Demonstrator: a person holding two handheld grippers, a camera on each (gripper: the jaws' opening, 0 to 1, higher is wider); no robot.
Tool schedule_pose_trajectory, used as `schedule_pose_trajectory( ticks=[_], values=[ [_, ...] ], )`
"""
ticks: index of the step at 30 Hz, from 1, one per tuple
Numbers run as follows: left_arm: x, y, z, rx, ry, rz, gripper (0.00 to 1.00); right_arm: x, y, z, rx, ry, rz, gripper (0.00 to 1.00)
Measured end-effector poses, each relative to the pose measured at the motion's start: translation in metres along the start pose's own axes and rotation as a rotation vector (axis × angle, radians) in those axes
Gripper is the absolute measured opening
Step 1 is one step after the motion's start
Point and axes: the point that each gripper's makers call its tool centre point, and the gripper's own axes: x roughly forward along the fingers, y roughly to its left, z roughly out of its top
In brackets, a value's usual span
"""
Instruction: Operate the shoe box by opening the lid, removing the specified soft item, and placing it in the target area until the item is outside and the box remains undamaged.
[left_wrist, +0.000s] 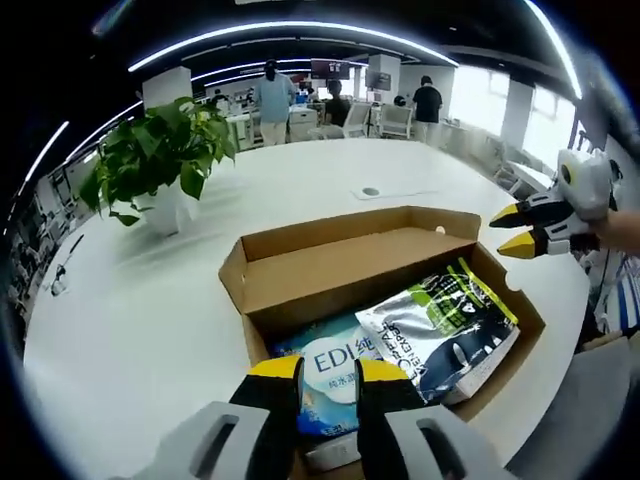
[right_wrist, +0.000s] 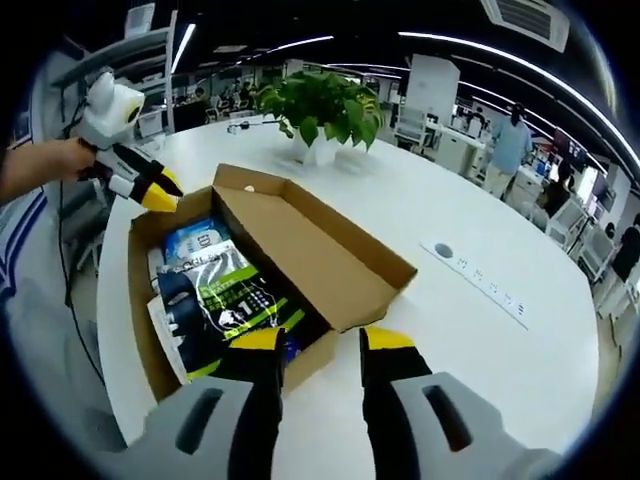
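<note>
Bright strip lights curved over an open office, and a broad white round counter (left_wrist: 150, 300) carried everything. One brown cardboard shoe box (left_wrist: 300, 265) sat near its edge, lid flap folded back and open. Inside lay two soft packs: one silver, black and green foil pouch (left_wrist: 445, 330) overlapping one blue and white wipes pack (left_wrist: 335, 370). One leafy green plant in a white pot (left_wrist: 160, 165) stood farther back. Left gripper (left_wrist: 328, 372) hovered at the box's near rim, jaws slightly apart, empty. Right gripper (right_wrist: 322, 345) hung at the opposite side, jaws parted, empty.
</note>
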Motion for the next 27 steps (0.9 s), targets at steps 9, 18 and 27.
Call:
schedule_pose_trajectory(
  ticks=[9, 18, 27],
  values=[
    [0.006, -0.022, -0.021, -0.042, 0.068, -0.097, 0.22, 0.003, 0.011, 0.002, 0.038, 0.002, 0.033, 0.3],
    [0.013, -0.037, -0.038, -0.099, 0.129, -0.19, 0.22, 0.01, 0.022, 0.002, 0.039, 0.019, 0.057, 0.31],
    [0.016, -0.054, -0.041, -0.222, 0.14, -0.298, 0.22, 0.014, 0.03, 0.002, 0.042, 0.025, 0.075, 0.32]
  ],
)
